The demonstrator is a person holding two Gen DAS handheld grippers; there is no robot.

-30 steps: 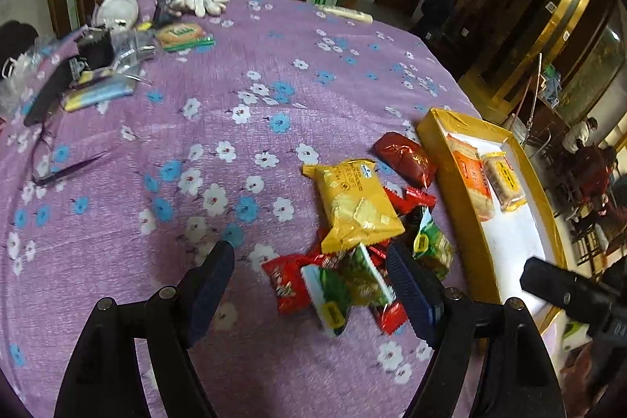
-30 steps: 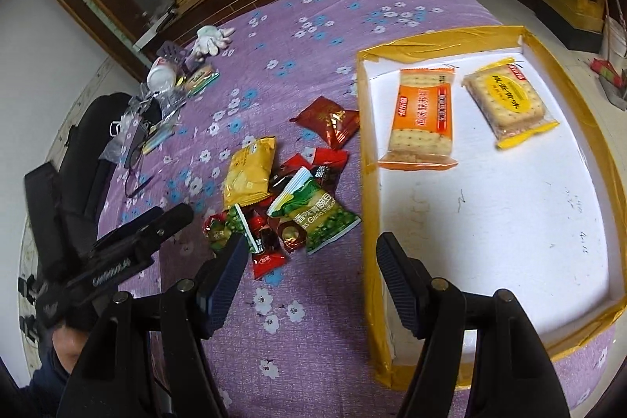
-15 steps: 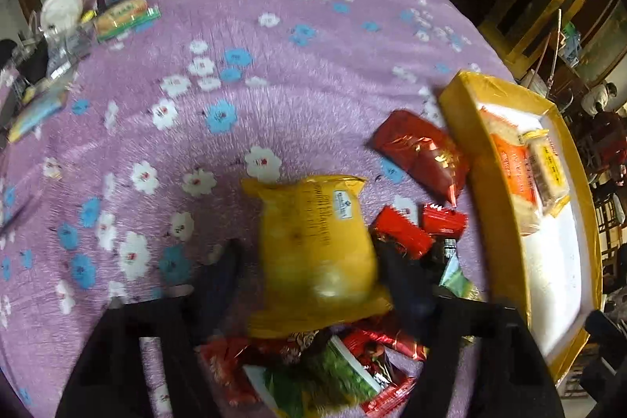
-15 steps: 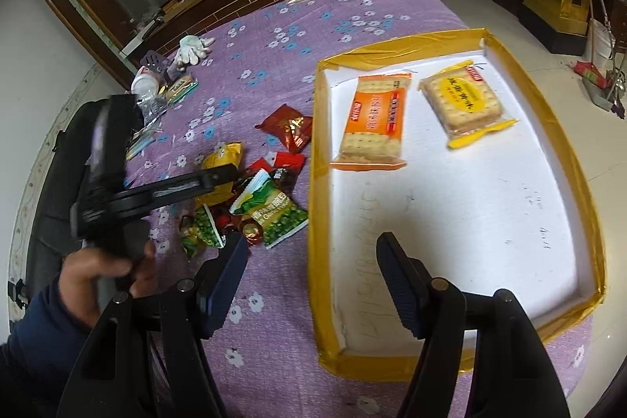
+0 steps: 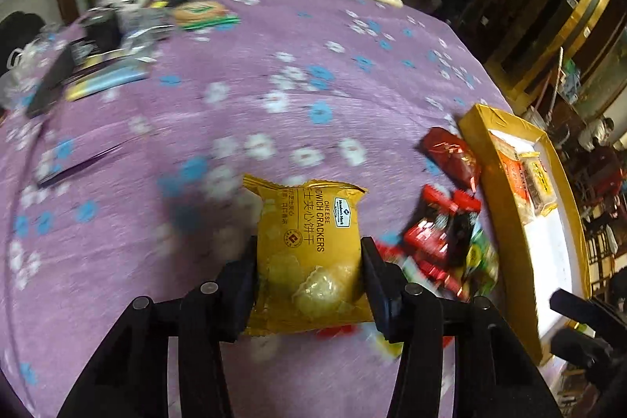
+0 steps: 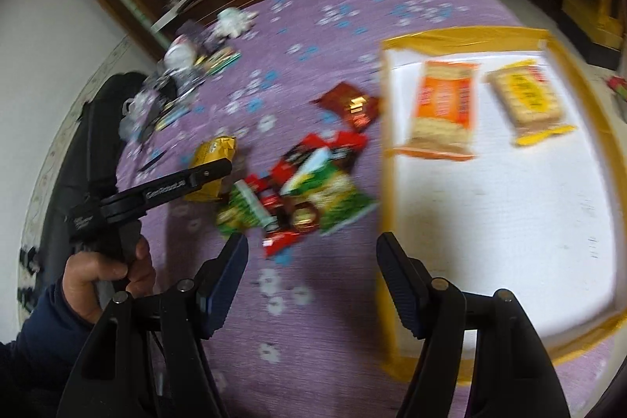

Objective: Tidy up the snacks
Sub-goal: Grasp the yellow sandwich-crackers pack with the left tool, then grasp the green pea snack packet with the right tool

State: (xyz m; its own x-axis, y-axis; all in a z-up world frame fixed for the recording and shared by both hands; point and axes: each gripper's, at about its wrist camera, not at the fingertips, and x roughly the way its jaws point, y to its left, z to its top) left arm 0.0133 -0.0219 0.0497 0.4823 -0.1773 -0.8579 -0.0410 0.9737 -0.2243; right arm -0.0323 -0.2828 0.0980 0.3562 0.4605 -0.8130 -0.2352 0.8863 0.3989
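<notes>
Two cracker packs [image 6: 444, 108] lie in the yellow-rimmed tray [image 6: 386, 183]; left gripper [image 5: 309, 273], just closing, clamps the cheese-cracker pack [image 5: 309, 245]; right gripper [image 6: 311, 275] gapes empty; loose snack pile [image 6: 305, 190] remains at its twelve o'clock.

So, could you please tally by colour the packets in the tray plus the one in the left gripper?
Orange: 1, orange packet in the tray.
Yellow: 2, yellow packet beside it; cheese cracker packet, the left gripper jaws having just been closing on it.
Total: 3
</notes>
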